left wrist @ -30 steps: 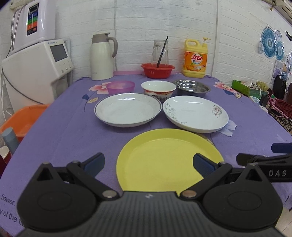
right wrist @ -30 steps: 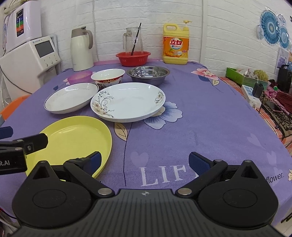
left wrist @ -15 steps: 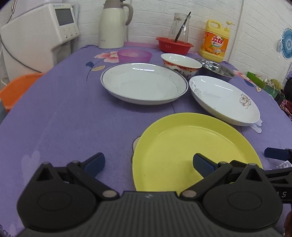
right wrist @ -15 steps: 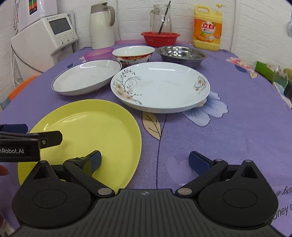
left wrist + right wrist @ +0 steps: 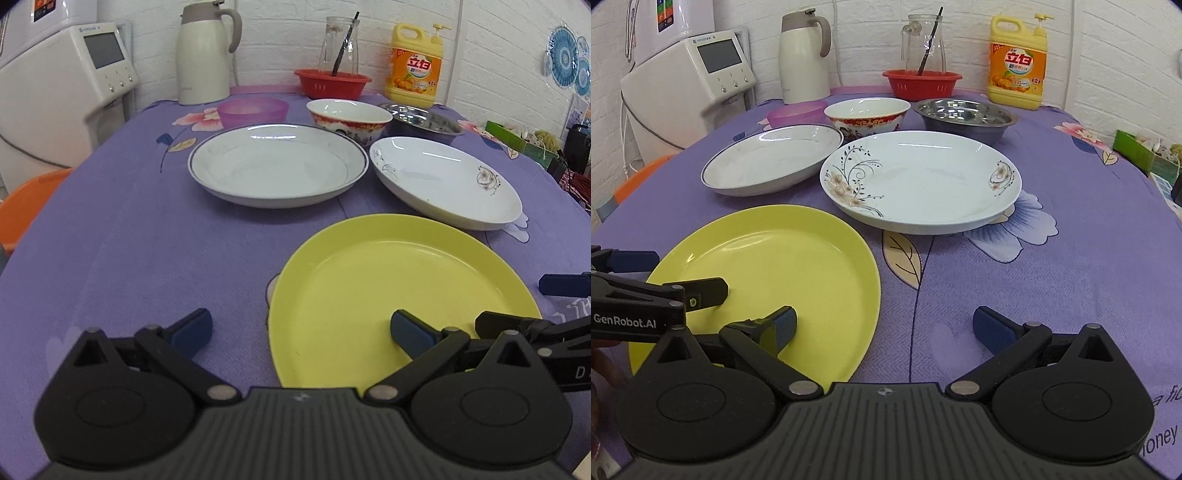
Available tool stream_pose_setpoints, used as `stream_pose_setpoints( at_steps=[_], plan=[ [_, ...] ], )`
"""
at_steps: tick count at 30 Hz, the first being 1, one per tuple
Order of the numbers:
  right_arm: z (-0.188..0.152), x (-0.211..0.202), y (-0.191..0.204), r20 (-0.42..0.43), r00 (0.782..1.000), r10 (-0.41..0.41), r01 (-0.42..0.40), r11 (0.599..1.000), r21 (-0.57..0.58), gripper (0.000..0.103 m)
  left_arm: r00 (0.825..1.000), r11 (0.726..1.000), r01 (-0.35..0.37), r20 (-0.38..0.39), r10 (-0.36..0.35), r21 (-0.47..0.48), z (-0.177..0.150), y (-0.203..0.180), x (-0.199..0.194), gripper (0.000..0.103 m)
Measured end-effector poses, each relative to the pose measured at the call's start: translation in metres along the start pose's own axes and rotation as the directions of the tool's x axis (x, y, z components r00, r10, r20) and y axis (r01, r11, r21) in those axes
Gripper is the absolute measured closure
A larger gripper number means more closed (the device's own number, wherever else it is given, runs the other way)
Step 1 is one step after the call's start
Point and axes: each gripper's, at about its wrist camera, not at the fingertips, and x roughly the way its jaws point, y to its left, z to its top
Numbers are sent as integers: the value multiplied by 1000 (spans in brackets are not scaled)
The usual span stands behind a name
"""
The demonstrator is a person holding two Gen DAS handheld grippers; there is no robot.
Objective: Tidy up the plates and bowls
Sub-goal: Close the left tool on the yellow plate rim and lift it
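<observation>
Compared with a second ago, we are sitting lower and closer over the yellow plate (image 5: 388,280); the dishes are looming larger. Left tool (image 5: 301,330) is hovering open, right pad over the plate's near rim, left pad over the tabletop (image 5: 122,236). Right tool (image 5: 884,326) is gaping too, left pad over the plate, right pad over purple cloth. We are seeing the blue-rimmed plate (image 5: 277,168) and floral plate (image 5: 919,181) lying behind, bowls beyond, white brick wall (image 5: 280,33) at the back
</observation>
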Motion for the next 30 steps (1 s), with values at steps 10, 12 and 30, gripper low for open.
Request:
stream_pose_setpoints(
  at_steps=[10, 12, 30],
  plan=[
    [-2, -5, 0, -4, 998, 59, -58, 998, 13, 0, 999, 999, 42, -7, -42, -2, -1, -6, -4, 7],
    [-4, -4, 5, 3, 999, 46, -46, 999, -6, 0, 999, 999, 34, 1, -34, 10, -3, -8, -6, 11],
    [14, -2, 87, 80, 981, 180, -169, 978, -121, 0, 997, 986, -46, 51, 55, -158, -13, 62, -50, 59]
  ],
)
